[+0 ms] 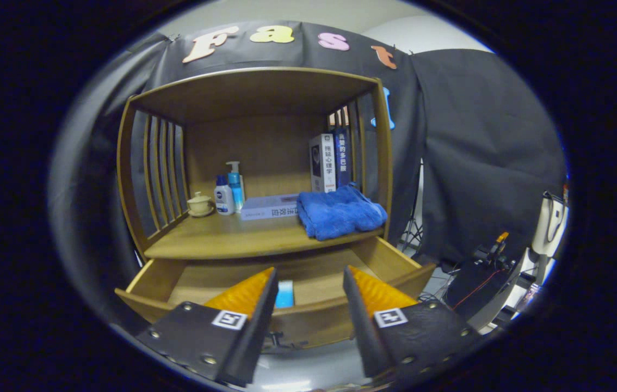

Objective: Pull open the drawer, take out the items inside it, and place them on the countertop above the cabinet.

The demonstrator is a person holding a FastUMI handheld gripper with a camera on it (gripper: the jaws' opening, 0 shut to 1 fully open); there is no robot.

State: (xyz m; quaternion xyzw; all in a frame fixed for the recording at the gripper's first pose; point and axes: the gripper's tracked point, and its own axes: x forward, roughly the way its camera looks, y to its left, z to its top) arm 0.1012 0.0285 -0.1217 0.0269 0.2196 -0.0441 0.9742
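Drawer (308,283) pulled open at the foot of the wooden cabinet (123,163), front panel nearest the camera. Inside, a small light-blue item (285,294) against the front panel, partly hidden by one finger (too little showing to name it). Gripper (310,288) poised over the open drawer, jaws apart and holding nothing, the blue item between the fingertips and just beyond them.

Above the drawer, the worktop (221,239) carrying a folded blue towel (340,211) at its front corner on the slatted side with the books. Behind the towel, two upright books (329,162) side by side; a flat book (269,207) lying just beside the towel. Further along, a white bottle (224,198) and a blue pump bottle (235,184) standing close together, then a small lidded cup (199,203) on a saucer near the slats.

Beyond the cabinet, black cloth wall (477,152), a stand's legs and cables on the floor.
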